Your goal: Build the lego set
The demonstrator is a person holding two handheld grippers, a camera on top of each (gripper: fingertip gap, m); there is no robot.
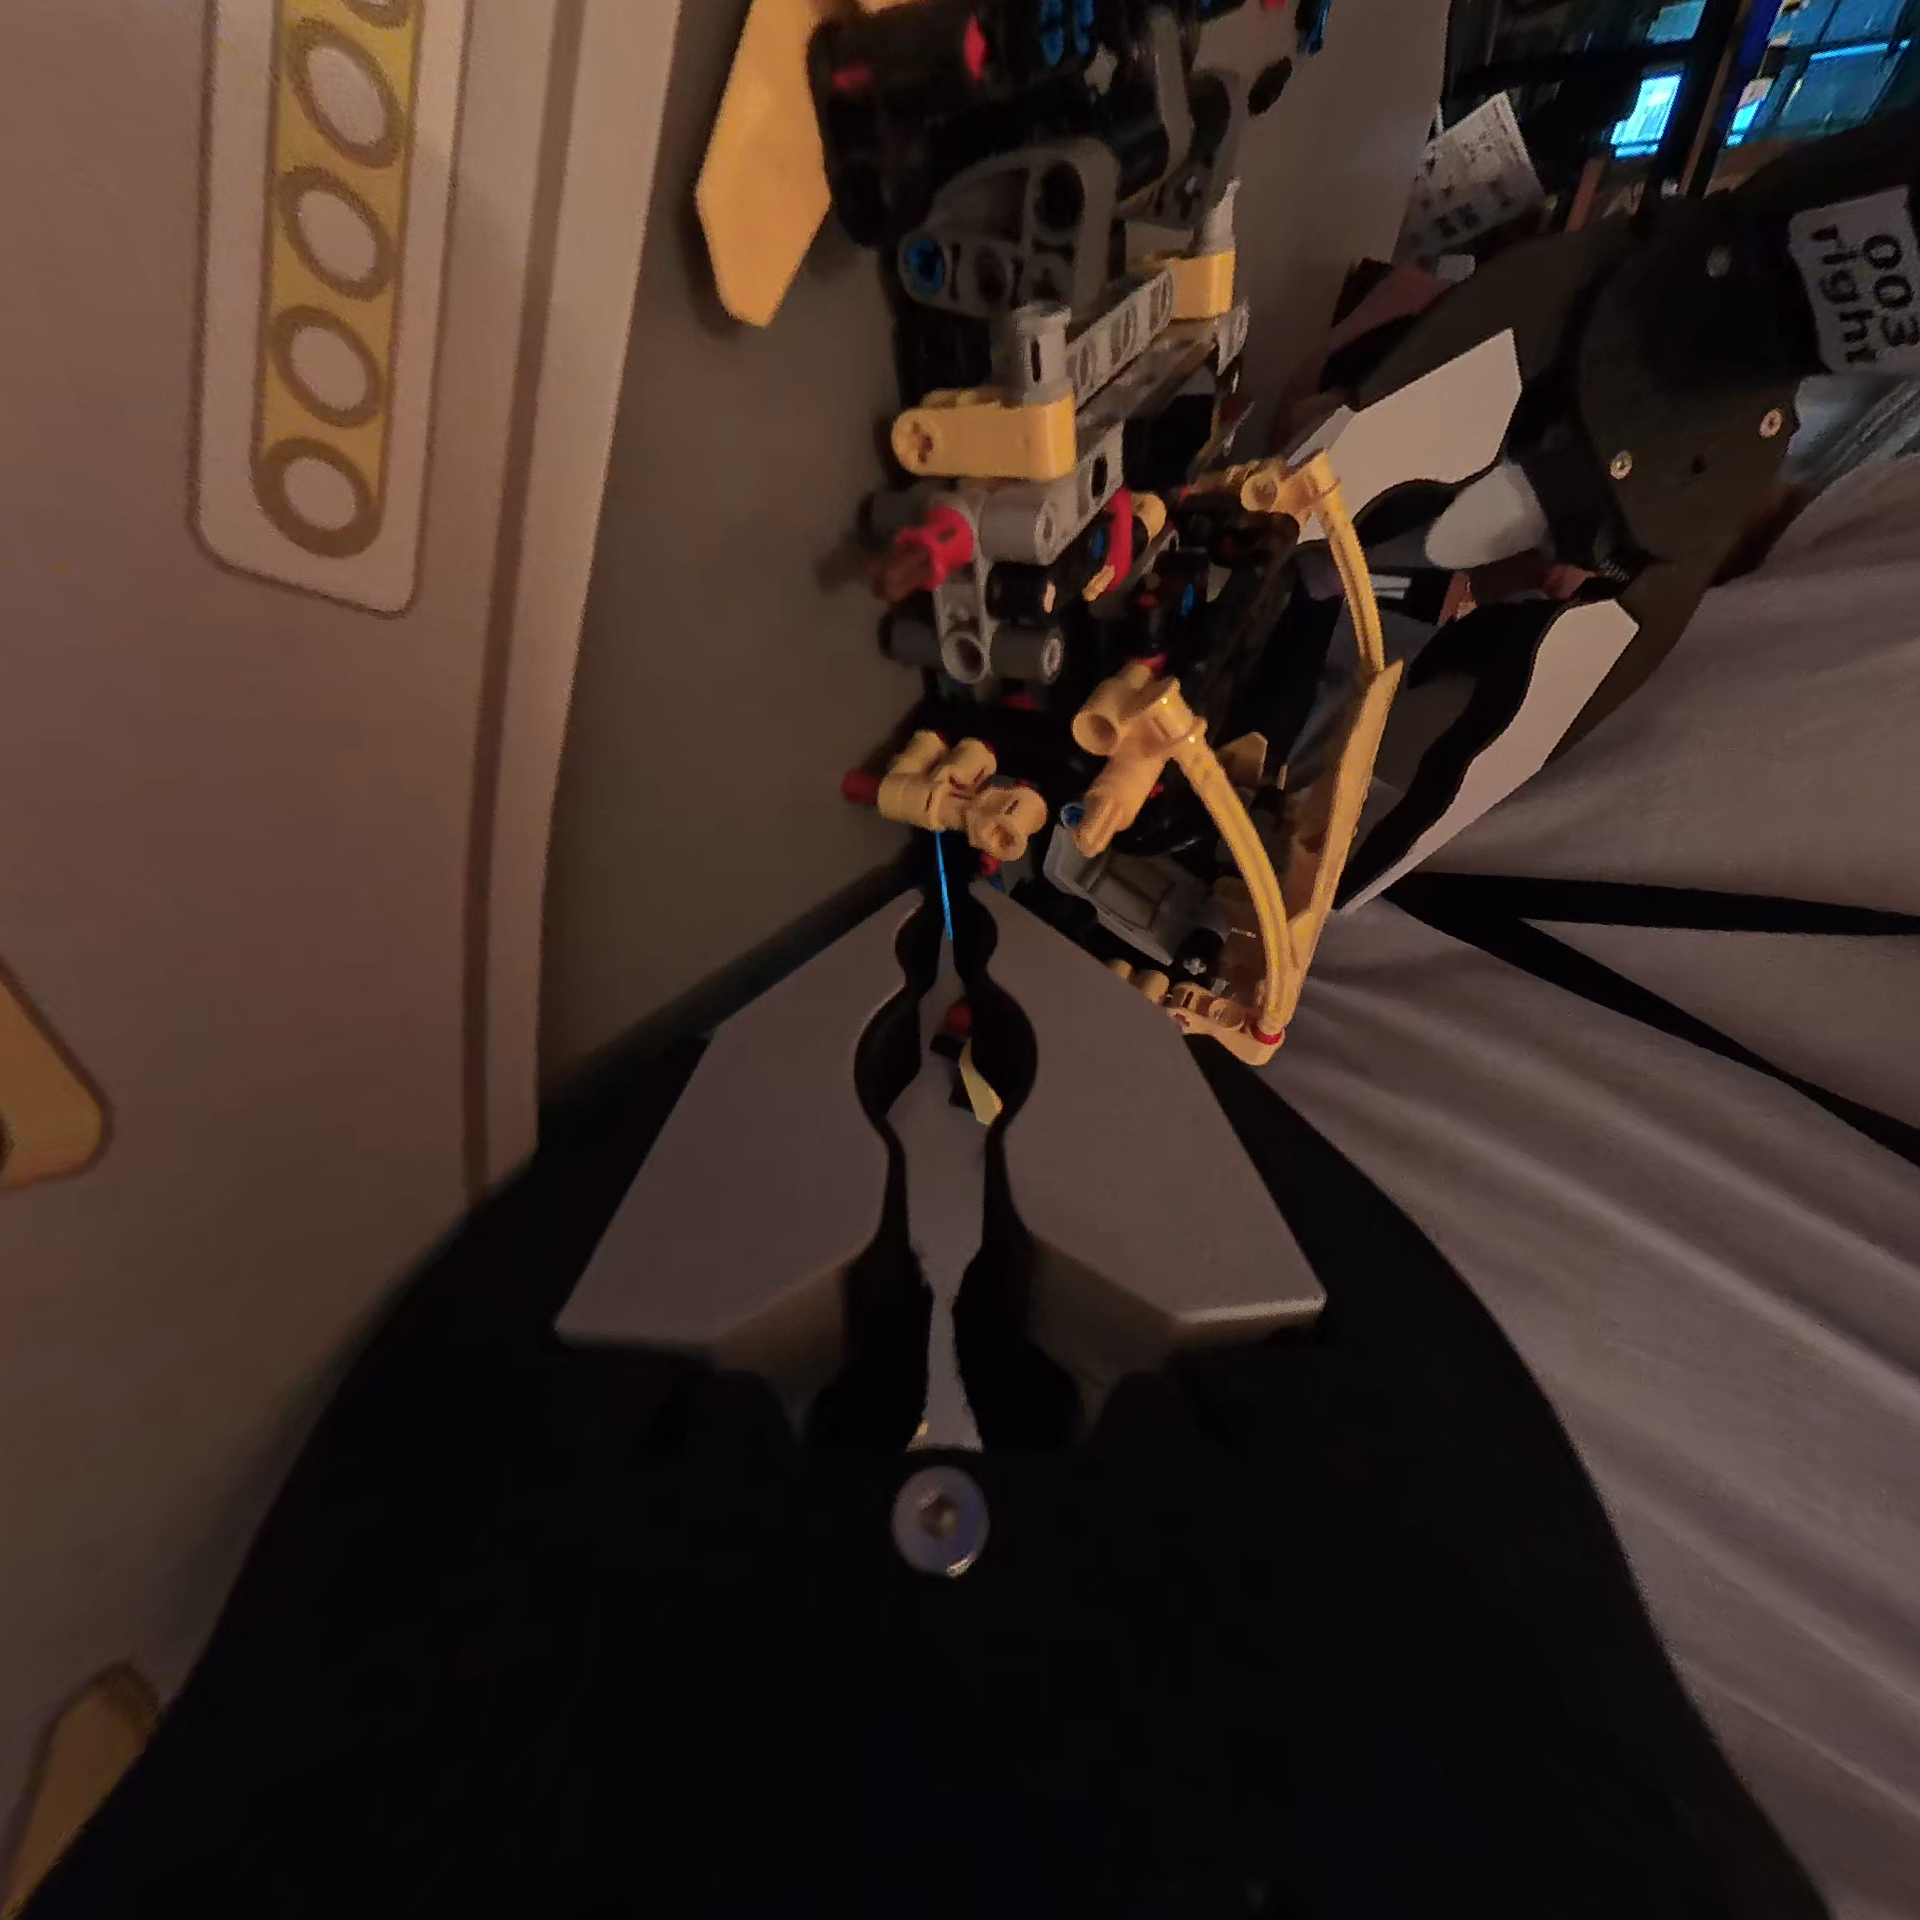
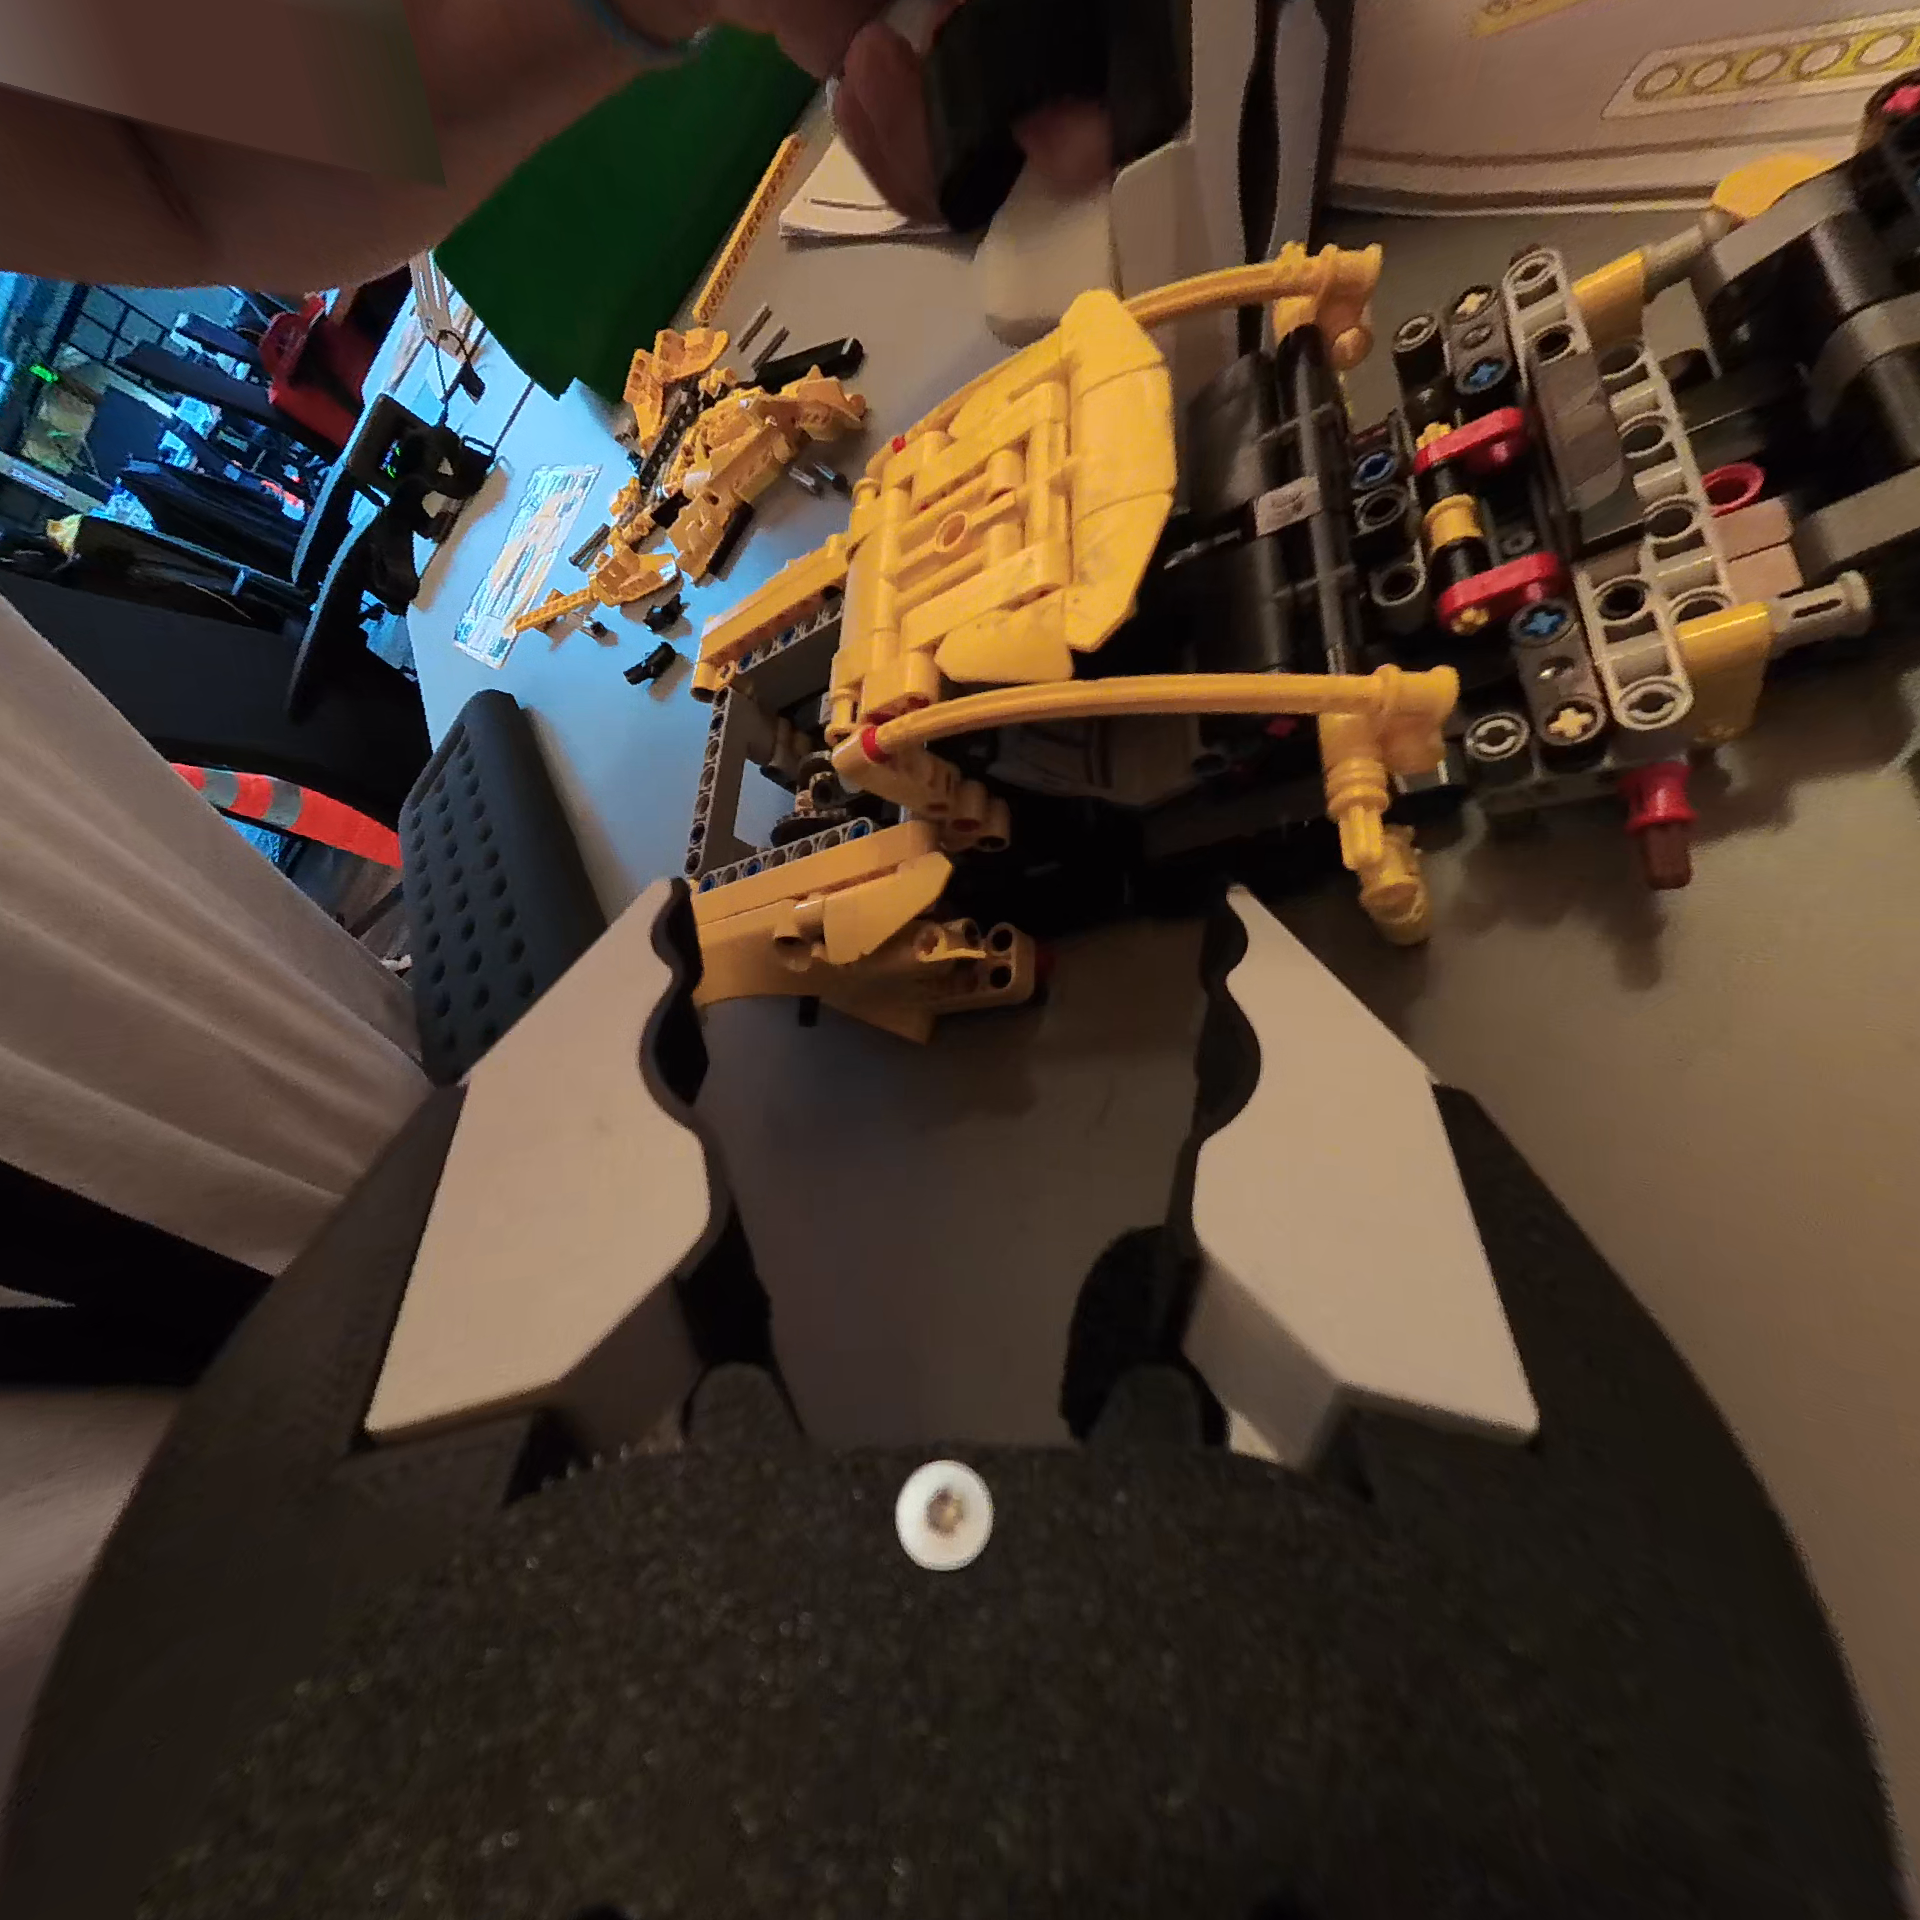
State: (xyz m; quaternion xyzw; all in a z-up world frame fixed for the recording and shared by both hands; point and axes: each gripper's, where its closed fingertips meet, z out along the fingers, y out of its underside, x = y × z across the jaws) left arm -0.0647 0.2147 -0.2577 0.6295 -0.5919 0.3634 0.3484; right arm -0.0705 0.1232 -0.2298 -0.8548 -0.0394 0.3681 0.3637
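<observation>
The half-built yellow, black and grey lego model [image 2: 1039,520] lies on the grey table [image 2: 1558,1039], with two curved yellow hoses arching over its yellow roof panel. It also shows in the left wrist view [image 1: 1049,499]. My left gripper [image 1: 948,906] has its jaws almost closed, pinching a small red, black and yellow piece [image 1: 961,1039] just short of the model's yellow connectors [image 1: 961,795]. My right gripper [image 2: 956,920] is open and empty, its tips beside the model's yellow front end [image 2: 862,935]. In the left wrist view it [image 1: 1475,582] stands spread on the model's far side.
An open instruction booklet [image 1: 312,291] lies beside the model and shows in the right wrist view [image 2: 1662,104]. A pile of loose yellow parts [image 2: 717,447] and a clear bag [image 2: 530,551] lie farther back. A black perforated object [image 2: 488,873] sits at the table edge. A hand [image 2: 904,114] holds the left gripper. Across from one pair of fingers to the other is roughly 11 cm.
</observation>
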